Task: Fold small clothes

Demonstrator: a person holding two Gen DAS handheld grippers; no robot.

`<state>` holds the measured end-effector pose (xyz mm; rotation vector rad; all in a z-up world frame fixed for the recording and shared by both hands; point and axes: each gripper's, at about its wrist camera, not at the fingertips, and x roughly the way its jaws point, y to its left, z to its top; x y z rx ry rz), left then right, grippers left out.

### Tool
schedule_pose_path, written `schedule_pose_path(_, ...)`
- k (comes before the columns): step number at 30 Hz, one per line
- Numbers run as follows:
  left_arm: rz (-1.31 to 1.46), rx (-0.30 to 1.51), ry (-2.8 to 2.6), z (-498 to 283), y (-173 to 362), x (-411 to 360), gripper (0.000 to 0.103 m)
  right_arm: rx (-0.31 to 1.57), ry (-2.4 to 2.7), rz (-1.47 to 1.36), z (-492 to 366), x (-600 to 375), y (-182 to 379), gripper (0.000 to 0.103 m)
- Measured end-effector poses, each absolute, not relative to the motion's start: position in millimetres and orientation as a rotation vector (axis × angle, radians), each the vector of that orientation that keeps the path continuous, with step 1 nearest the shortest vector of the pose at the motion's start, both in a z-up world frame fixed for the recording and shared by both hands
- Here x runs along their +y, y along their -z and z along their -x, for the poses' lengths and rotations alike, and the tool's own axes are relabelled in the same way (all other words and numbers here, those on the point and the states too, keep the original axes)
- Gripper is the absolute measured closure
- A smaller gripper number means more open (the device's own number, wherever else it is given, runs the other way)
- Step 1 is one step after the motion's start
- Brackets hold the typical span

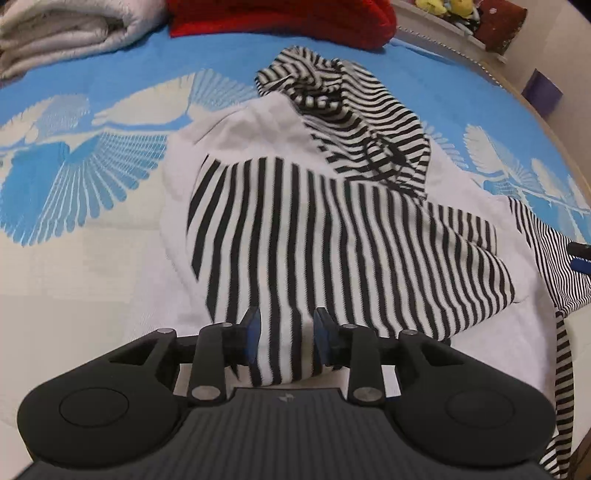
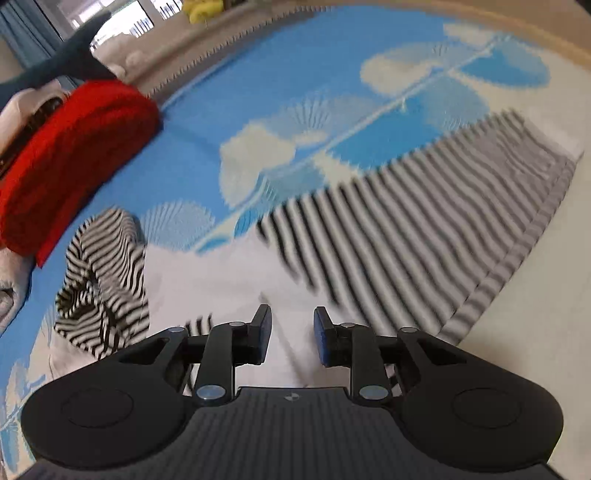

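A small white garment with black-and-white striped panels (image 1: 332,229) lies spread and partly bunched on the blue and white bedspread (image 1: 74,177). Its striped hood or sleeve (image 1: 354,110) is crumpled at the far end. My left gripper (image 1: 287,334) has its jaws closed on a fold of striped fabric that bulges between them. My right gripper (image 2: 291,338) is open over the garment's white part (image 2: 229,280), with the striped panel (image 2: 424,229) to its right and a crumpled striped piece (image 2: 107,280) to its left. The right gripper's tip (image 1: 580,254) shows at the right edge of the left wrist view.
A red folded cloth (image 1: 280,18) and a folded white blanket (image 1: 66,29) lie at the far side of the bed. The red cloth (image 2: 74,158) also shows at the left in the right wrist view. The bed edge (image 1: 535,110) runs along the right.
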<state>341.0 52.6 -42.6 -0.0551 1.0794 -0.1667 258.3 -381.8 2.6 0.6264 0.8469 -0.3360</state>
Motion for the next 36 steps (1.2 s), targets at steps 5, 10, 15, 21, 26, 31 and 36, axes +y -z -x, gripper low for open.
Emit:
schedule_pose_path(5,0.066,1.077,0.186,-340,40,49,0.069,0.768,0.410,-0.643,-240,-437,-10,0.077)
schedule_pose_path(10,0.072,1.082,0.189,-339,41,49,0.068,0.692,0.494,-0.686,-213,-508,-6,0.077)
schedule_pose_path(15,0.081,1.080,0.195,-340,40,49,0.069,0.659,0.639,-0.724,-187,-569,19,0.077)
schedule_pose_path(21,0.092,1.083,0.200,-340,40,49,0.068,0.636,0.710,-0.878,-162,-620,54,0.077)
schedule_pose_path(26,0.092,1.087,0.201,-340,41,50,0.069,0.591,0.736,-0.988,-157,-640,79,0.077)
schedule_pose_path(31,0.094,1.090,0.197,-341,43,52,0.068,0.531,0.719,-1.015,-164,-646,86,0.077)
schedule_pose_path(36,0.106,1.090,0.187,-341,42,57,0.068,0.526,0.734,-0.977,-173,-645,85,0.083)
